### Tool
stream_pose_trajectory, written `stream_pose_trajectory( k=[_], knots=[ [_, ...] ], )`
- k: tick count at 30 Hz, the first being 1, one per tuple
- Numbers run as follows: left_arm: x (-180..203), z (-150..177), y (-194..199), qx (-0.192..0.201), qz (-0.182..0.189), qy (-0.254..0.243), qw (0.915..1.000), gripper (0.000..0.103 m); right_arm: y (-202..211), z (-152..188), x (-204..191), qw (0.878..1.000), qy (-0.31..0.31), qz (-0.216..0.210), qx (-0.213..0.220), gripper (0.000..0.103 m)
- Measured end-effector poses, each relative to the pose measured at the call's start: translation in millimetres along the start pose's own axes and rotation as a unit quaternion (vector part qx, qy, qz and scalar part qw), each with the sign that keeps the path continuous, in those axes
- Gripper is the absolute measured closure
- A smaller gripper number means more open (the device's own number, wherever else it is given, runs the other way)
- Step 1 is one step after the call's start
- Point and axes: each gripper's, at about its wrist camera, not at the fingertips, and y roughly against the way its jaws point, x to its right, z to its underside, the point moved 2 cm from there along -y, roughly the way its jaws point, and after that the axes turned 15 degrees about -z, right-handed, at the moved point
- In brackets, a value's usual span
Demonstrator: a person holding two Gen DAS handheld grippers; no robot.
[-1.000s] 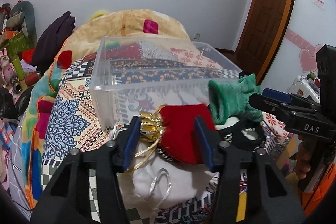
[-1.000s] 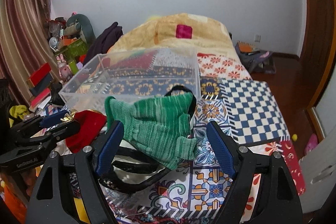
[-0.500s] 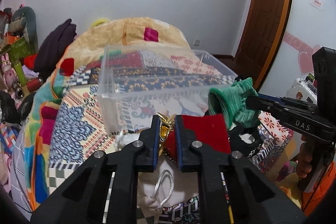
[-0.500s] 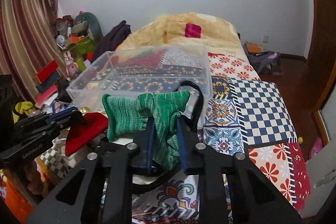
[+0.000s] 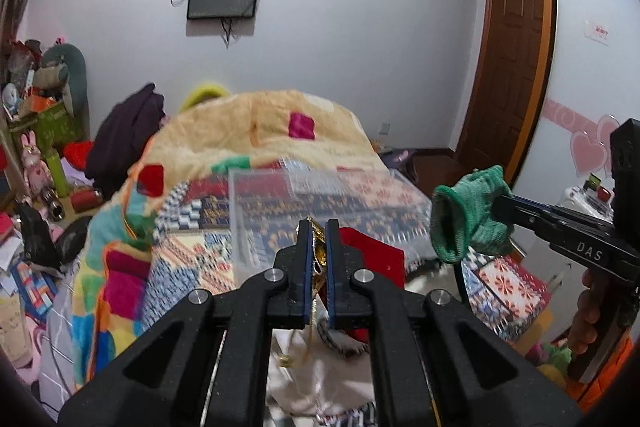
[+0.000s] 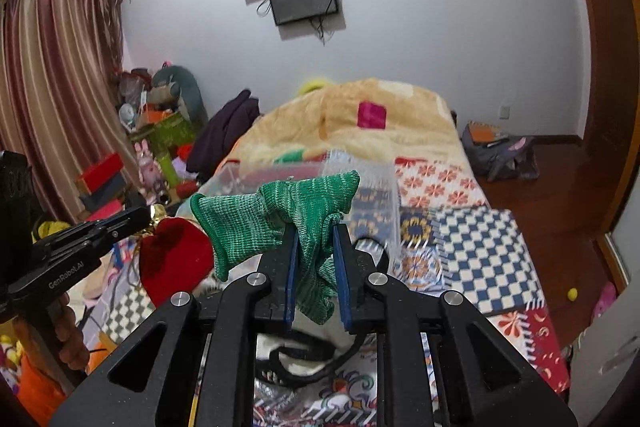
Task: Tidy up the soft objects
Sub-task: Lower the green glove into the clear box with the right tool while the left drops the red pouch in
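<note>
My left gripper point(image 5: 318, 227) is shut on the gold-tied neck of a red pouch point(image 5: 374, 255), lifted above the bed; the pouch also shows in the right wrist view point(image 6: 176, 259). My right gripper point(image 6: 314, 231) is shut on a green knit glove point(image 6: 276, 219), held up in the air; it shows at the right of the left wrist view point(image 5: 468, 219). A clear plastic box point(image 5: 320, 203) stands open on the patterned bedspread just beyond both grippers, and shows behind the glove in the right wrist view point(image 6: 376, 195).
A white drawstring bag point(image 5: 320, 375) and a black-edged bag point(image 6: 304, 363) lie on the bed below the grippers. A yellow blanket heap point(image 5: 260, 131) lies behind the box. Toys and boxes point(image 6: 160, 139) crowd the floor at left. A door point(image 5: 508, 67) is at right.
Both grippers closed from open, the left on the red pouch and the right on the green glove. Both then lifted their items up off the bed toward the box.
</note>
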Motion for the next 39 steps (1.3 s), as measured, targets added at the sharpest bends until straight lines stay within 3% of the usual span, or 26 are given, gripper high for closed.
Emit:
stream_pose_trajectory(
  k=[13, 23, 35, 39],
  knots=[
    [-5, -36, -51, 0.001, -0.050, 0.001, 0.9988, 0.098, -36, -36, 9, 1.000, 0.008, 0.021, 0.000, 0.088],
    [3, -26, -112, -0.058, -0.079, -0.020, 0.9950, 0.098, -88, -24, 27, 0.997, -0.011, 0.029, -0.072, 0.088],
    [28, -8, -135, -0.112, -0.049, -0.077, 0.9895, 0.098, -122, -7, 26, 0.988, -0.002, 0.021, -0.155, 0.084],
    [29, -7, -133, -0.117, -0.040, -0.079, 0.9891, 0.089, -121, -5, 26, 0.986, 0.001, 0.023, -0.163, 0.081]
  ],
)
